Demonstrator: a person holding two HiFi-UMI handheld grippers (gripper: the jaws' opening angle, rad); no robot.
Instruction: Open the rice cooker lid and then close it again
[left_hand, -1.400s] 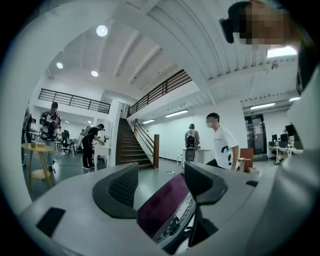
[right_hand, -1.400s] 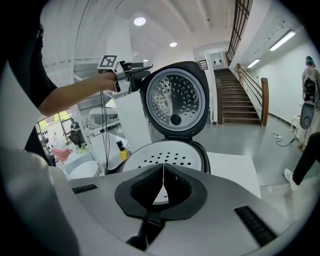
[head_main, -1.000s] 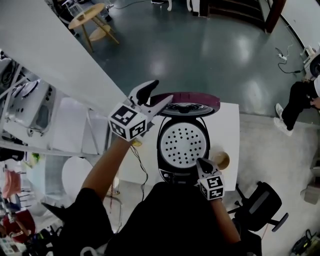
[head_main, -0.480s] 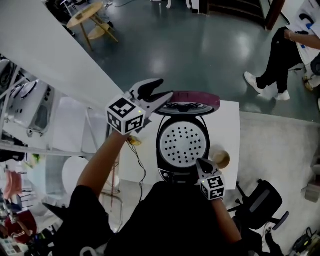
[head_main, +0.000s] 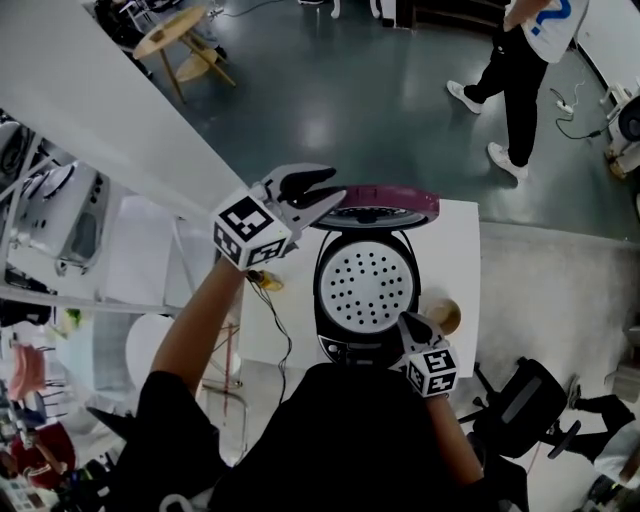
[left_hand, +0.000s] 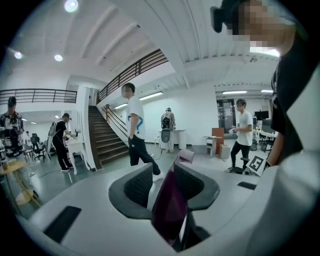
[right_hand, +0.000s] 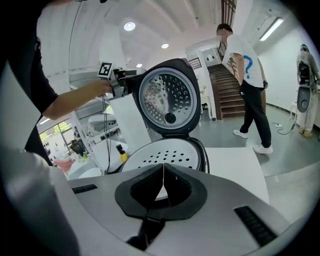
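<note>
Head view: rice cooker (head_main: 365, 300) is seen standing on a white table (head_main: 455, 245), directly in front of the person, with the lid (head_main: 385, 205) raised upright at the far side, maroon top facing away. The pot opening is covered by a white perforated plate (head_main: 365, 280); whatever lies under it cannot be seen. The lid underside is shown in the right gripper view as a shiny perforated disc with a dark centre knob. Left gripper (head_main: 335, 187) is held at the lid's upper left edge. In the left gripper view the maroon rim is found between the jaws, lying against one pad while a gap is left at the other, so nothing is clamped. Those jaws have just been closing and are partly apart. Right gripper (head_main: 407, 322) is held at the cooker's front edge, jaws pressed together with nothing between them. A small round tan cup (head_main: 443, 318) is placed just beside the cooker on the right; its contents cannot be made out. A yellow bottle (right_hand: 122, 152) is seen off the cooker's left side. A person (head_main: 520, 60) is seen on the grey floor well beyond the table
</note>
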